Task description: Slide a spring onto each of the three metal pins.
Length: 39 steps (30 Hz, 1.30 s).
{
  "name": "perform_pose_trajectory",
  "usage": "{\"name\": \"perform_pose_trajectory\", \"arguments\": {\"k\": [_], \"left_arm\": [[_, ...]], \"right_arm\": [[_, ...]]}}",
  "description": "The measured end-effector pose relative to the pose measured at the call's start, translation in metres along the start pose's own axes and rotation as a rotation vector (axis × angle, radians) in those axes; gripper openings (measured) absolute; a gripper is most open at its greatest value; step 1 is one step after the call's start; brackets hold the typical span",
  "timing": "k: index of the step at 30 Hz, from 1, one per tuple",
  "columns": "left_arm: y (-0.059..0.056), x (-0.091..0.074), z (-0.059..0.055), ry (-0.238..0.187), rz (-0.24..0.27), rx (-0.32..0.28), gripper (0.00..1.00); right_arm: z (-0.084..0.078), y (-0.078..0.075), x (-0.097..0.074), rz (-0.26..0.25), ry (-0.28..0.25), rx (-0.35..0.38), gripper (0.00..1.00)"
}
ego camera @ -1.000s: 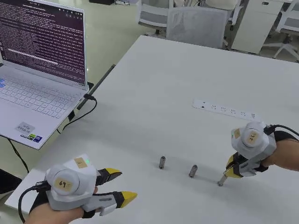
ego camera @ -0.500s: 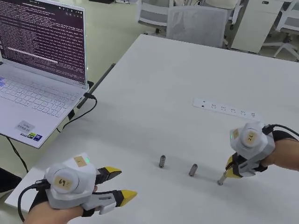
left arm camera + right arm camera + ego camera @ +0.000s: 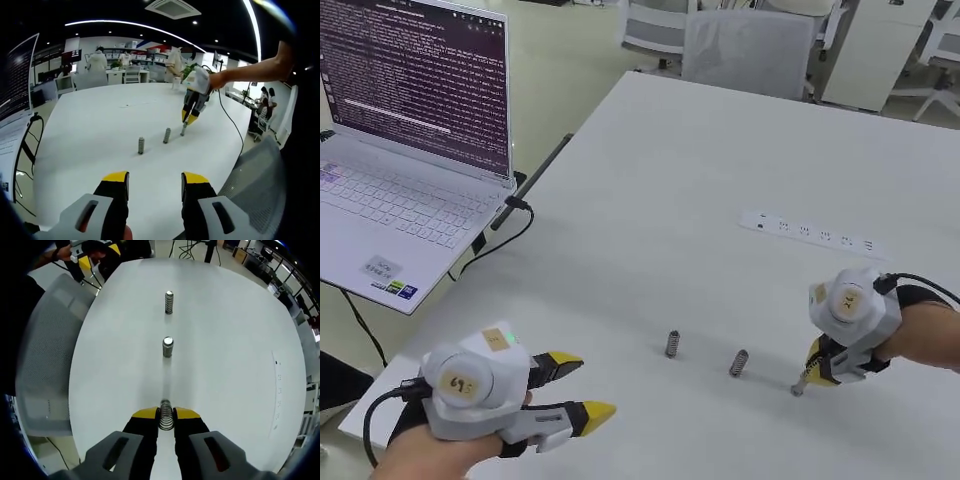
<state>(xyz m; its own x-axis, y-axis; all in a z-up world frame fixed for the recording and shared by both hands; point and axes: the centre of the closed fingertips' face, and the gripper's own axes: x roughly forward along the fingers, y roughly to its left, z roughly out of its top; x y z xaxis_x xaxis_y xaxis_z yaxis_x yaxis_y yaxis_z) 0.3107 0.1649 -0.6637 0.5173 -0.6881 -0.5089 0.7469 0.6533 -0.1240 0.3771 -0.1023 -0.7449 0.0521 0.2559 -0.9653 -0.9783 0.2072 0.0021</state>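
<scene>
One broad white worktop (image 3: 720, 150) stretches away to the right of an open laptop (image 3: 400, 150), whose screen is lit with lines of text. A grey office chair (image 3: 745, 50) stands at the worktop's far edge, well beyond the laptop and to its right.

The left gripper (image 3: 588, 385) is held low over the near edge of the worktop, in front of the laptop and just right of its near corner. Its yellow-tipped jaws are spread apart, as its own view confirms (image 3: 156, 177), and they point away from the laptop along the row of springs. The right gripper (image 3: 817, 368) is on the far side of that row from the laptop, tilted down toward the worktop.

A white power strip (image 3: 812, 235) lies flat, well right of the laptop and farther from the person than the springs. A thin black cable (image 3: 505, 225) loops at the laptop's right side.

The first spring (image 3: 672, 344), nearest the laptop, stands upright on the worktop. The second spring (image 3: 739, 363) stands upright just beyond it, apart from it. The third spring (image 3: 166, 420), farthest from the laptop, is pinched between the right gripper's jaws (image 3: 166, 415), its lower end at the worktop. A round metal top shows on the second spring, probably the metal pin (image 3: 168, 341) inside it.
</scene>
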Motion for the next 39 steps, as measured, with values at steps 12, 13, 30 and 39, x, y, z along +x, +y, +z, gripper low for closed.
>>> {"name": "perform_pose_trajectory", "arguments": {"k": [12,13,30,39], "left_arm": [[0.0,-0.001,-0.001,0.003,0.004,-0.006,0.36],[0.0,-0.001,-0.001,0.003,0.004,-0.006,0.36],[0.003,-0.002,0.001,0.002,0.012,-0.005,0.37],[0.003,-0.001,0.005,-0.005,0.009,0.002,0.39]], "right_arm": [[-0.004,0.002,0.016,0.018,0.035,-0.016,0.09],[-0.005,0.003,0.017,0.019,0.038,-0.017,0.09],[-0.011,0.002,0.034,0.027,0.05,0.011,0.09],[-0.013,0.003,0.025,0.008,0.05,0.014,0.15]]}}
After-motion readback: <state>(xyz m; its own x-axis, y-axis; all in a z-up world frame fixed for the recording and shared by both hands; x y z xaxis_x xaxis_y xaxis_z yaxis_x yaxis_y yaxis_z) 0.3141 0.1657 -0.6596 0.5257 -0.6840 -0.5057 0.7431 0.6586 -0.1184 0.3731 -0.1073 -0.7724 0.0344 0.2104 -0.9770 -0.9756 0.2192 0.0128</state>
